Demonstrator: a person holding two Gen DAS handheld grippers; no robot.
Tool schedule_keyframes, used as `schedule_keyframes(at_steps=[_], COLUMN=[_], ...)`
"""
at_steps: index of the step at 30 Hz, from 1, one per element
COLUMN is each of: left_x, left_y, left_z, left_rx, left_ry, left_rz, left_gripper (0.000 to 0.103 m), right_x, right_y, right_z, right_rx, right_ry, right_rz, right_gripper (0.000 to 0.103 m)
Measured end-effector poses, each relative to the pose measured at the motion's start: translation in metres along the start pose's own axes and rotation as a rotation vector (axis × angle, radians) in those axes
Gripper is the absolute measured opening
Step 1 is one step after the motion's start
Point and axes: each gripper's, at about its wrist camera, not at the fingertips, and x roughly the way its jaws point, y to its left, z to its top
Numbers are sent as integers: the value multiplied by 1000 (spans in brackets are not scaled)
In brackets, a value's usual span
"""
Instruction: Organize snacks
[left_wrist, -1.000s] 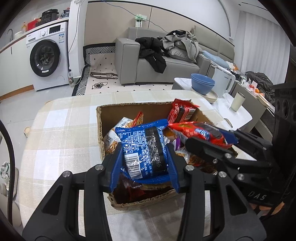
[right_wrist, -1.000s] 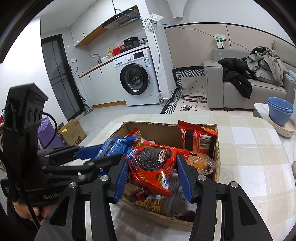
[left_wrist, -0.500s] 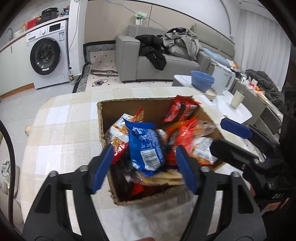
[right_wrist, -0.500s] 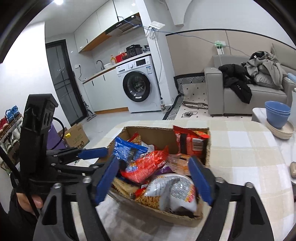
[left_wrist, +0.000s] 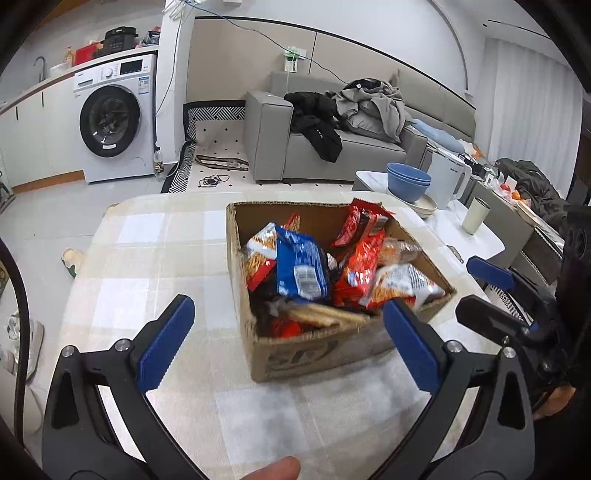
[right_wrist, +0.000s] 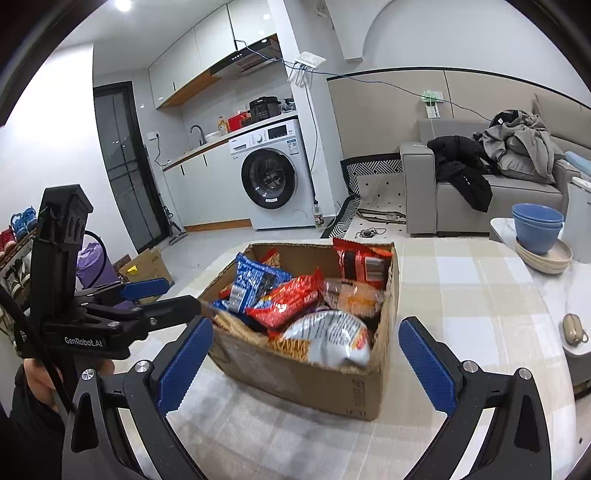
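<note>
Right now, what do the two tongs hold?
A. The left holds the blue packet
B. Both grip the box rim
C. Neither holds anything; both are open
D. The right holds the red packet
C: the left tongs and right tongs stand wide open with nothing between their pads, while the blue packet and red packet lie inside the cardboard box.

A brown cardboard box (left_wrist: 295, 354) holds a blue packet (left_wrist: 299, 266), red packets (left_wrist: 360, 266) and a white-and-orange bag (right_wrist: 332, 338); the tablecloth (left_wrist: 155, 280) is beige-and-white checked, both grippers' pads (right_wrist: 184, 349) blue on black frames
</note>
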Motion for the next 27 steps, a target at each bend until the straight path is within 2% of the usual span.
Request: schedule_keyframes(at_steps=[6,10,13,27], left_x=[-27,-43,-54,-71], left_y=[-2,-4,-4,-9], left_z=[-18,-29,-38,-78], left_rx=[18,11,14,18], left_ry=[-44,-73,-91,-138], left_rz=[10,-23,-11,18], left_gripper=[102,102,102,102], right_x=[-16,-23,-29,-55], right_y=[0,2,7,11], right_z=[-15,-18,-23,-52], right_rx=[10,13,-1,-23], right_ry=[-31,-42,-52,-103], right_rz=[1,7,2,-27], right_gripper=[102,102,102,102])
